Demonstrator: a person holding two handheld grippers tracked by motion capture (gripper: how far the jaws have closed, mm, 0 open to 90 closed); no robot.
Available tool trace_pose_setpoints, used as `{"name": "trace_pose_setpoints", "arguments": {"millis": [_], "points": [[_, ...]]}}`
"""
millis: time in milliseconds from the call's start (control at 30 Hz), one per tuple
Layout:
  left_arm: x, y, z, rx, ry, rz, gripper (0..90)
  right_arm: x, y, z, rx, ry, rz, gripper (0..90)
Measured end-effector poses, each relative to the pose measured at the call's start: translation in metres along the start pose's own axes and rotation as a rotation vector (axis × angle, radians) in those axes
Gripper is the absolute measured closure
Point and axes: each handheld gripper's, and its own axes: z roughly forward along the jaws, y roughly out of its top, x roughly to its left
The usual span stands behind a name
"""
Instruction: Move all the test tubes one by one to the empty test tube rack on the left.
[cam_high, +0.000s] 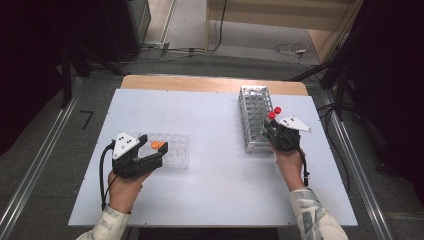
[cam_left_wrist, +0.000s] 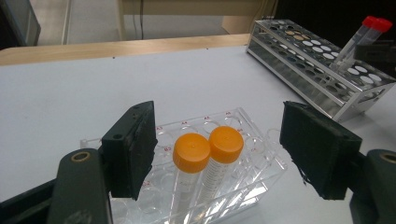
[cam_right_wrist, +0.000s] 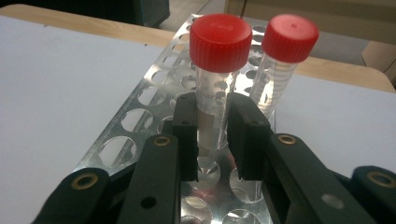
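The right gripper (cam_right_wrist: 212, 140) has its jaws closed on a red-capped tube (cam_right_wrist: 214, 93) standing in the metal rack (cam_high: 254, 117) — probably to lift it — while the left gripper (cam_left_wrist: 219, 154) waits wide open around two orange-capped tubes (cam_left_wrist: 208, 151).

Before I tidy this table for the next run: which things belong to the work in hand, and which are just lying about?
In use:
- right gripper, shut on the nearer red-capped tube
- second red-capped tube
- metal rack
- left gripper, open
- two orange-capped tubes
- clear rack

Lying about:
- cables on the floor
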Motion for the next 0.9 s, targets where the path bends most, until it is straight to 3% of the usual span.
{"name": "trace_pose_setpoints", "arguments": {"millis": [333, 567, 767, 867, 900], "points": [[0.001, 0.000, 0.000, 0.003, 0.009, -0.008, 22.9, 0.004, 0.020, -0.026, -0.091, -0.015, -0.034, 71.3], [0.001, 0.001, -0.002, 0.003, 0.016, -0.011, 19.1, 0.006, 0.026, -0.042, -0.116, 0.002, -0.031, 71.3], [-0.003, 0.002, -0.005, -0.009, 0.003, -0.009, 19.3, 0.010, 0.027, -0.055, -0.139, 0.037, -0.044, 71.3], [-0.007, 0.004, -0.007, -0.019, -0.008, -0.007, 19.3, 0.019, 0.028, -0.063, -0.140, 0.100, -0.044, 71.2], [-0.008, 0.004, -0.008, -0.019, -0.014, -0.003, 19.3, 0.019, 0.028, -0.063, -0.140, 0.100, -0.044, 71.2]]}}
